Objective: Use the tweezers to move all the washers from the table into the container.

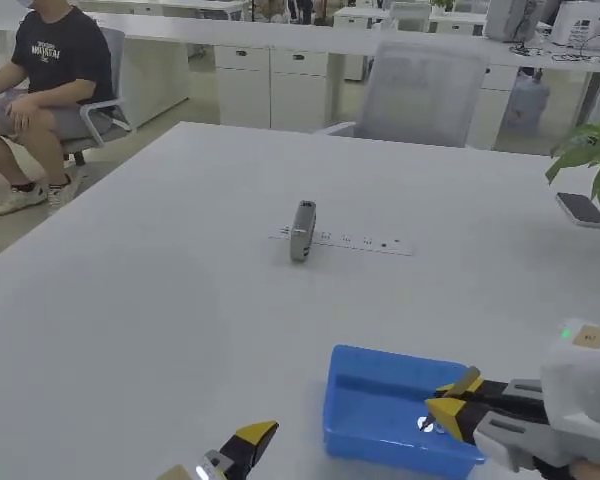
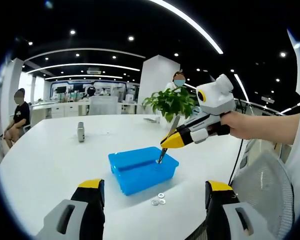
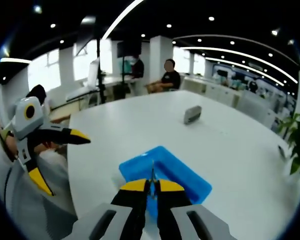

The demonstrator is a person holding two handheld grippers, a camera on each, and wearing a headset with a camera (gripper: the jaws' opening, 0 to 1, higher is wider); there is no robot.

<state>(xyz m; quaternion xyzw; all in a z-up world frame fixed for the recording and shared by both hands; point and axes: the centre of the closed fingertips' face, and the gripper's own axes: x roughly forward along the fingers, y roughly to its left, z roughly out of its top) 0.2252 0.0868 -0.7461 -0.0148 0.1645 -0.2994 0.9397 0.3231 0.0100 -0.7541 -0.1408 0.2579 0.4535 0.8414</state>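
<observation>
The blue container (image 1: 375,400) stands near the table's front edge. My right gripper (image 1: 452,394) is shut on the metal tweezers (image 2: 166,145), whose tips point down into the container (image 2: 140,170). Three small washers (image 2: 158,201) lie on the table just in front of the container, close together. My left gripper (image 2: 155,195) hovers wide open above and before them, holding nothing. From the right gripper view, the tweezers (image 3: 152,176) stick out between the shut jaws over the container (image 3: 182,177), and the left gripper (image 3: 65,164) hangs open at the left.
A grey device (image 1: 302,230) stands on a white power strip (image 1: 365,242) at mid table. A phone (image 1: 583,208) and a green plant (image 1: 590,155) are at the right edge. A grey chair (image 1: 420,95) stands behind the table; a person (image 1: 50,70) sits far left.
</observation>
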